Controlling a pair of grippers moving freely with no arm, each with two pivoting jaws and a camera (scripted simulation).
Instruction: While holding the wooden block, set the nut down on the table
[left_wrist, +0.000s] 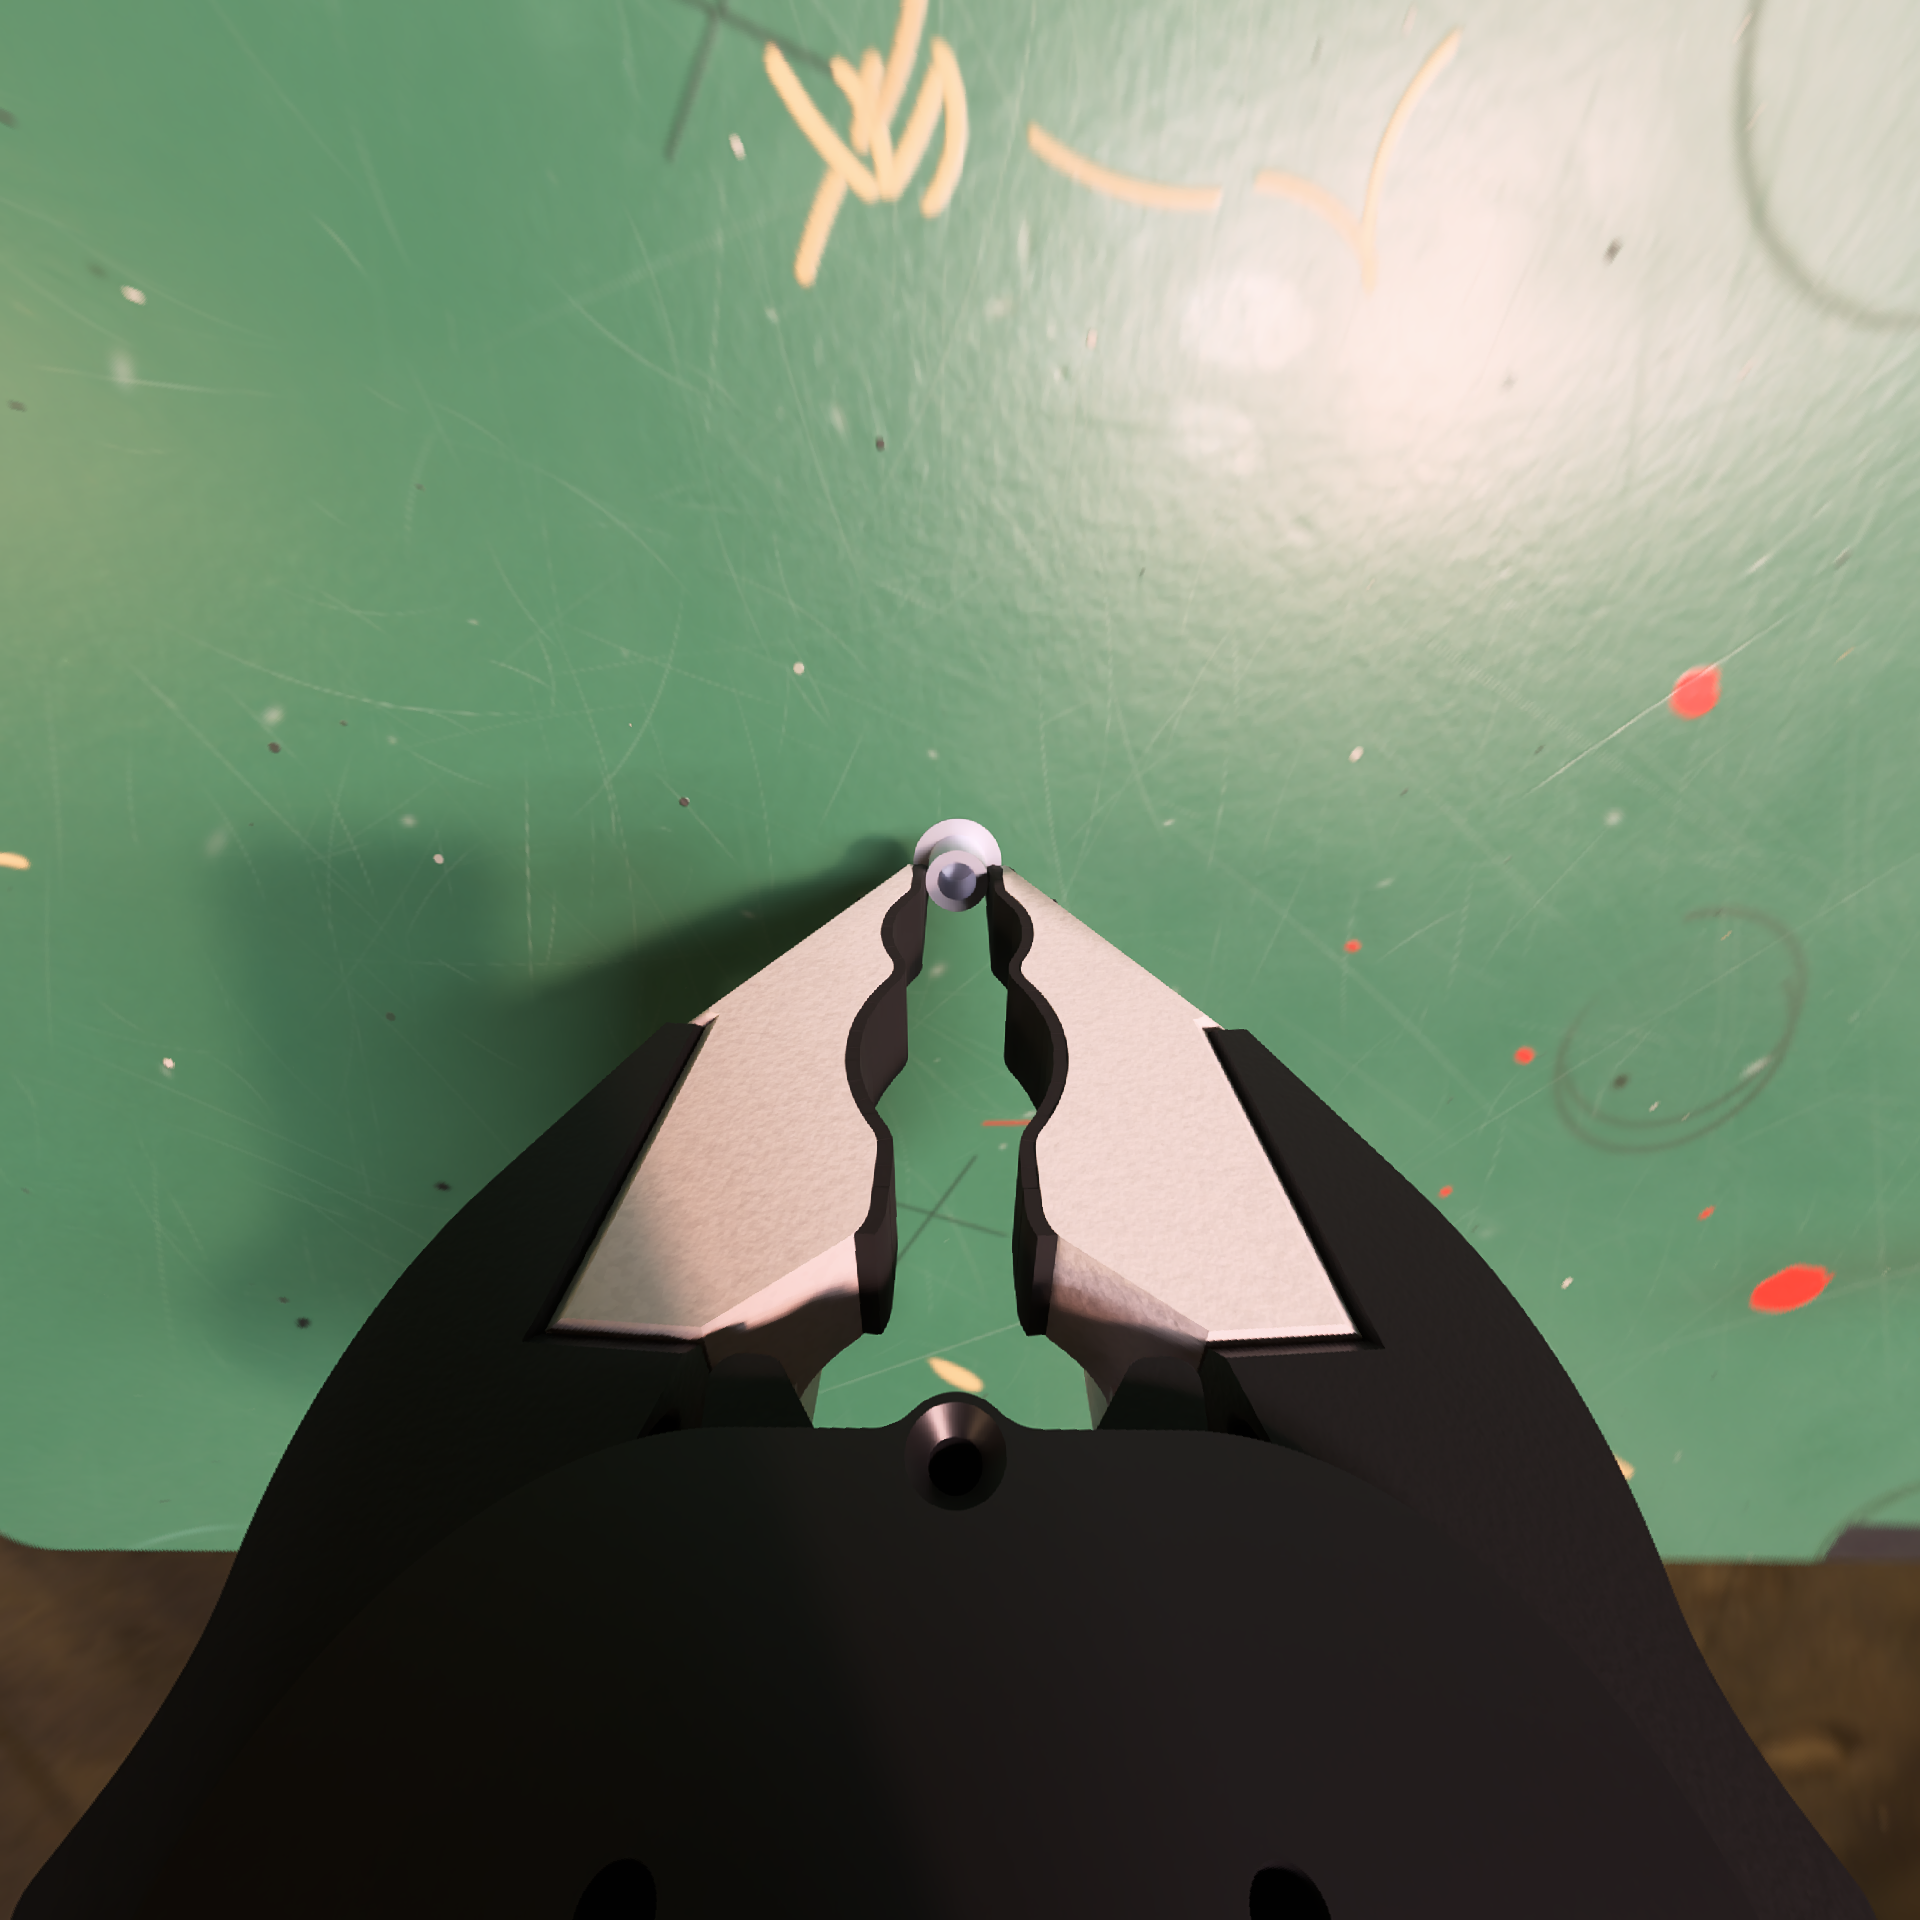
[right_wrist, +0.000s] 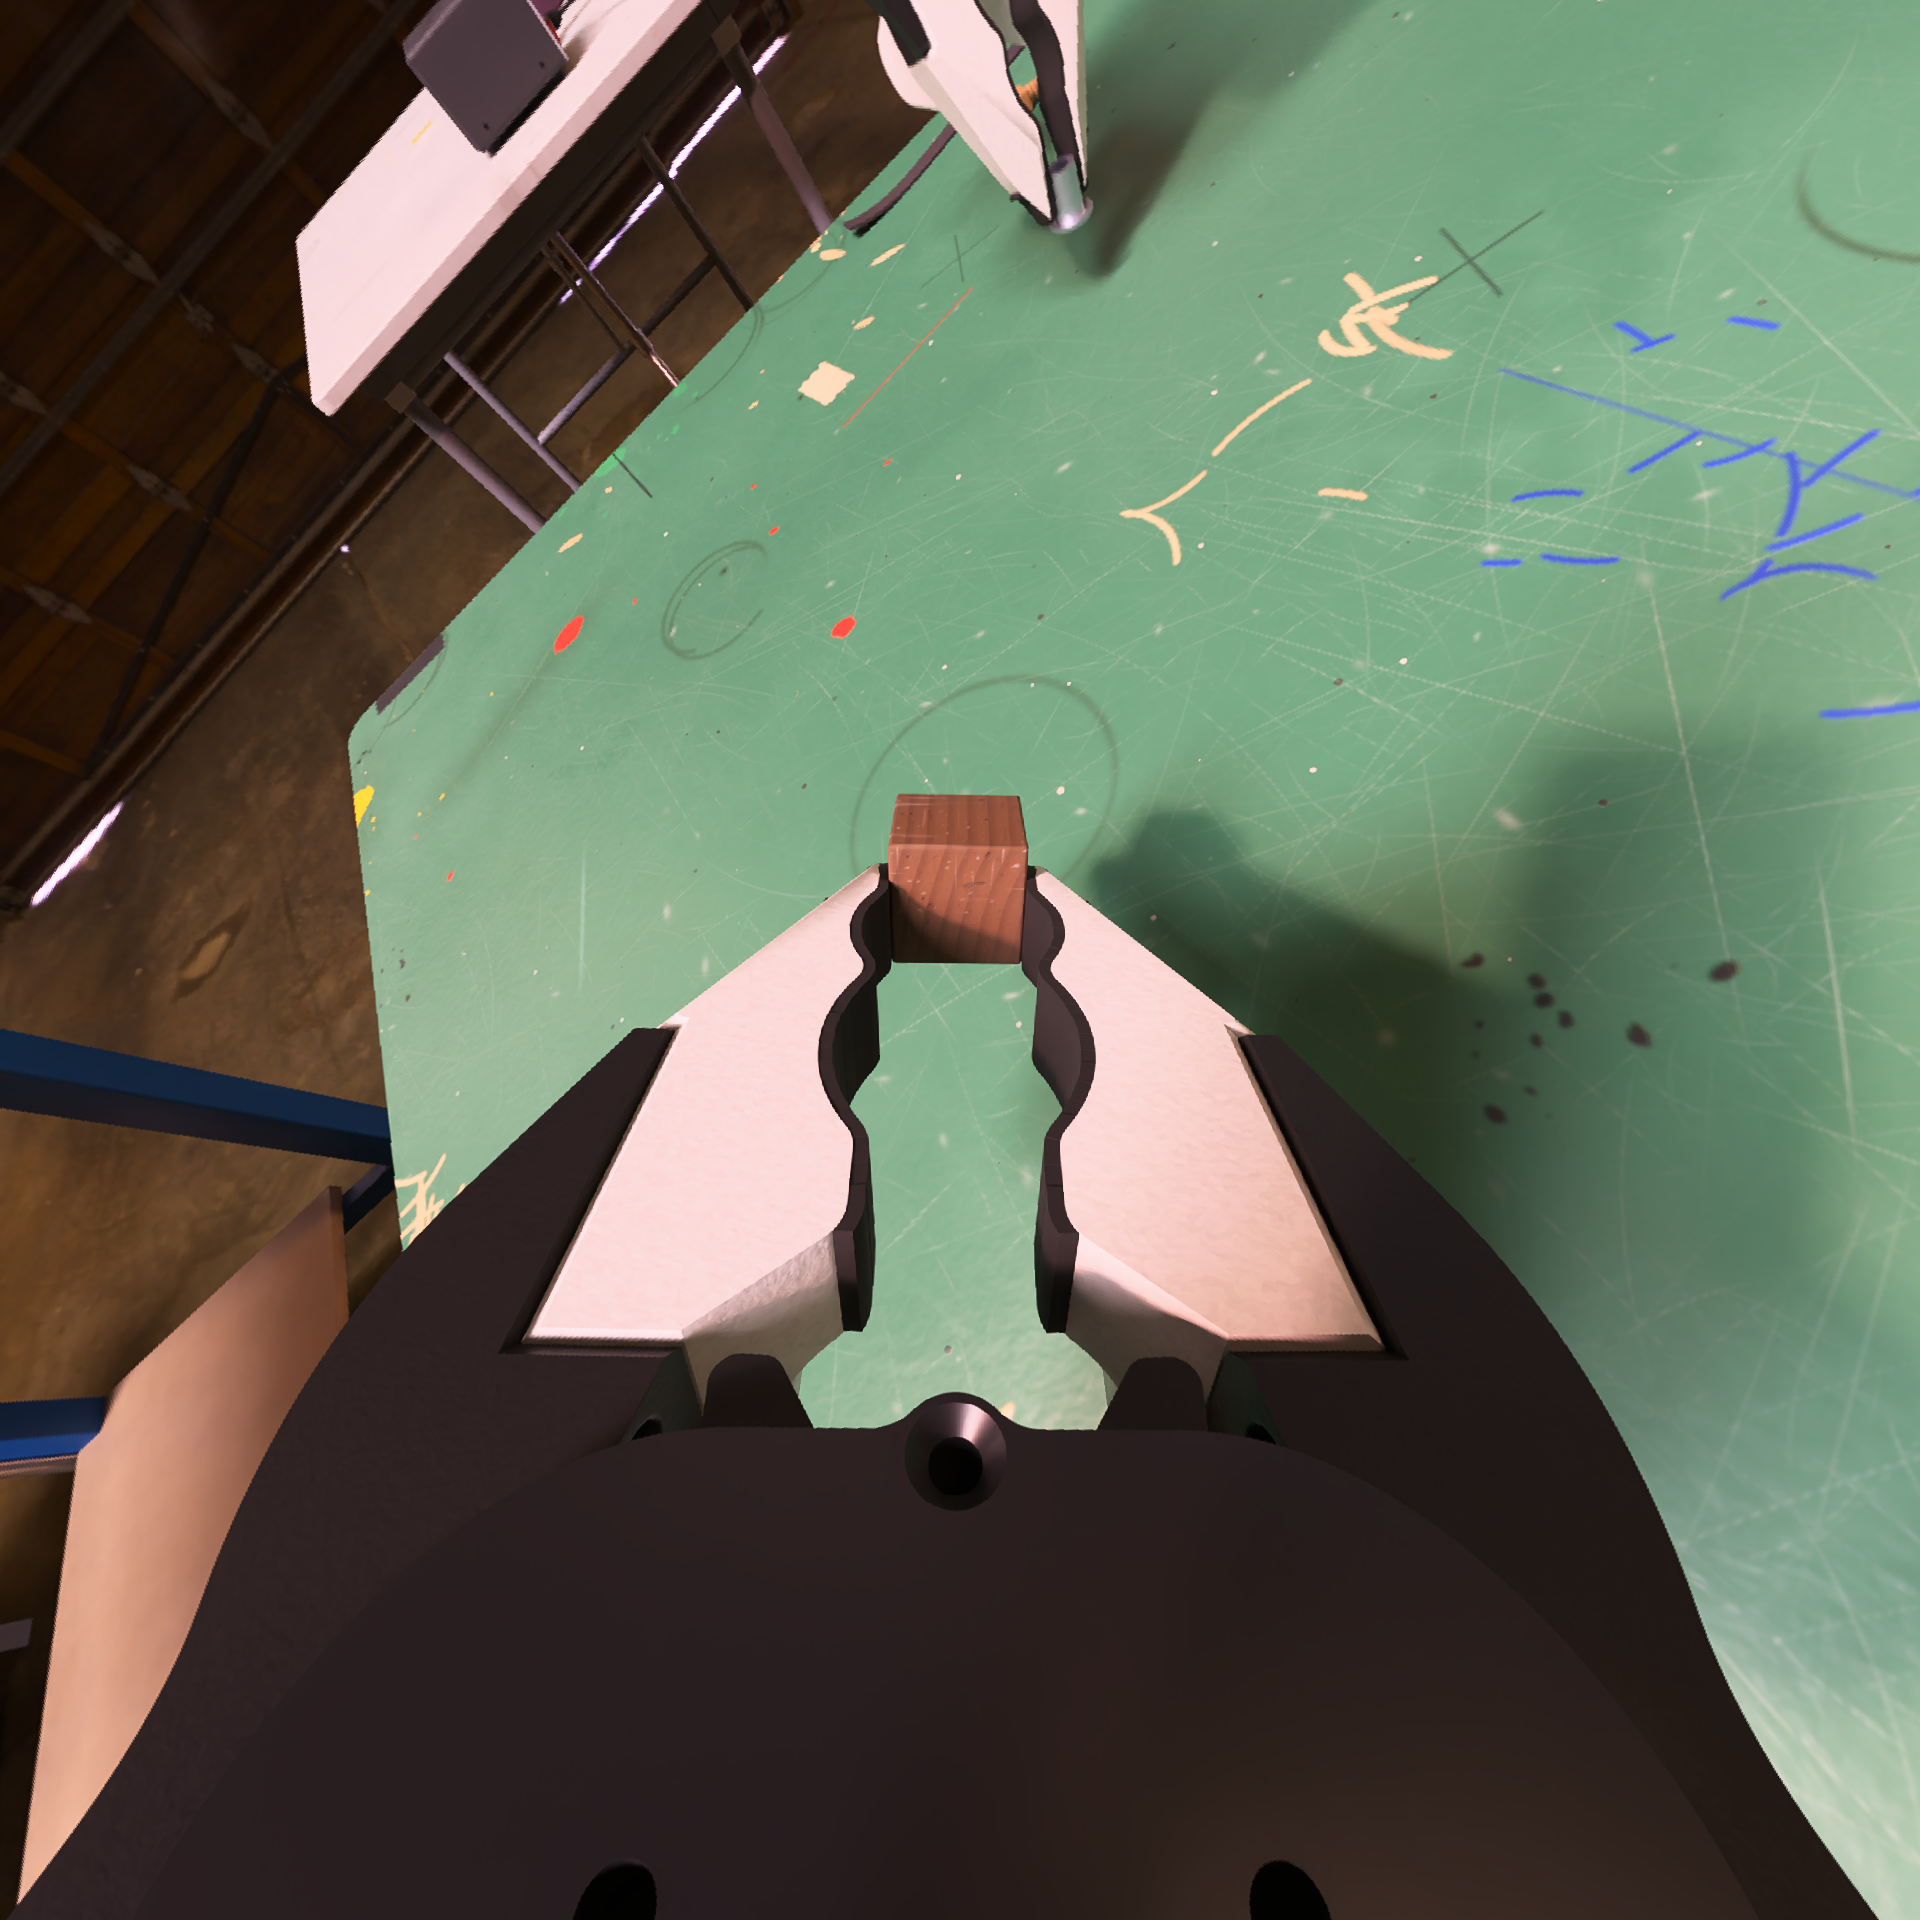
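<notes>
Off the counter's far left corner: white folding table (right_wrist: 457, 208) on a grey metal frame, a dark grey box (right_wrist: 488, 68) resting on its top. Brown floor (right_wrist: 208, 935) below. Blue beam (right_wrist: 187, 1101) runs beside the counter's left edge. Tan board (right_wrist: 197, 1455) leans near the near left corner, partly hidden.

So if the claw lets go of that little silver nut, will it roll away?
Probably not far. The nut has a wider round flange at its far end, so it may well stand flat on the green table. Knocked sideways, its round body would likely roll in a curve. It looks smooth, so the left gripper, pinching only with its tips, could let it slip.
</notes>
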